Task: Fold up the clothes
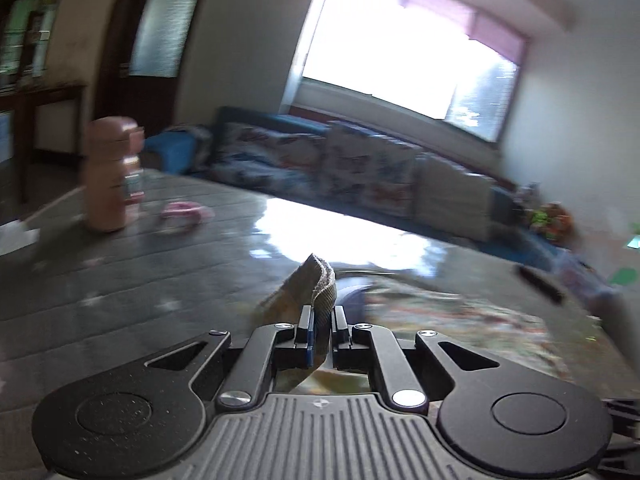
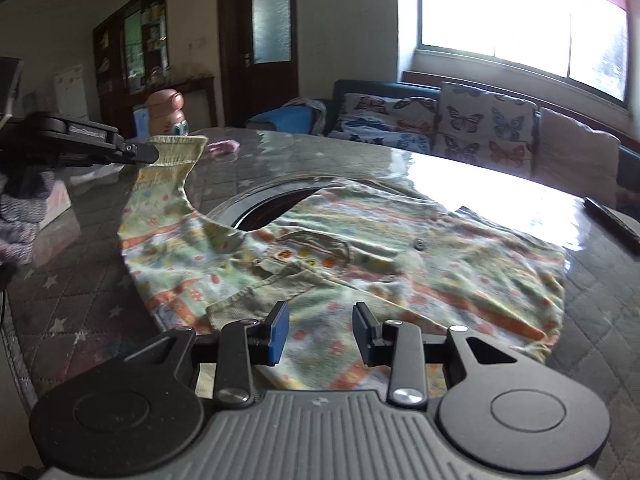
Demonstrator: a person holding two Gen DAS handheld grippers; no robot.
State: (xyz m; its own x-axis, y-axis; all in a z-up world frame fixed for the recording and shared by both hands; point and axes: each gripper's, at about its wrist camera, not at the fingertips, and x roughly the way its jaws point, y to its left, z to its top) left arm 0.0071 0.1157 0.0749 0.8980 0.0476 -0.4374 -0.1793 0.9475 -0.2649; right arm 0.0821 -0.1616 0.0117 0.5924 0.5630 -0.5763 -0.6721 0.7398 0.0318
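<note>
Early in the fold. Small pale-green printed cotton shirt [image 2: 360,248] spread across the dark quilted table cover [image 2: 100,280], mostly flat, pocket and button facing up, partly over a round recess in the tabletop [image 2: 260,204]. Left gripper [image 1: 320,320] clenched on the ribbed cuff of one sleeve [image 1: 316,280], raised clear of the table at about ten o'clock in the right wrist view, sleeve [image 2: 168,168] hanging stretched from it. Right gripper [image 2: 320,332] released, jaws apart above the near hem at six o'clock, pinching nothing. Done so far: one sleeve picked up. Left, judging by the lie: carrying that sleeve across the body, folding the other side, then halving. Pink bottle [image 2: 166,114] standing at eleven o'clock, well apart.
</note>
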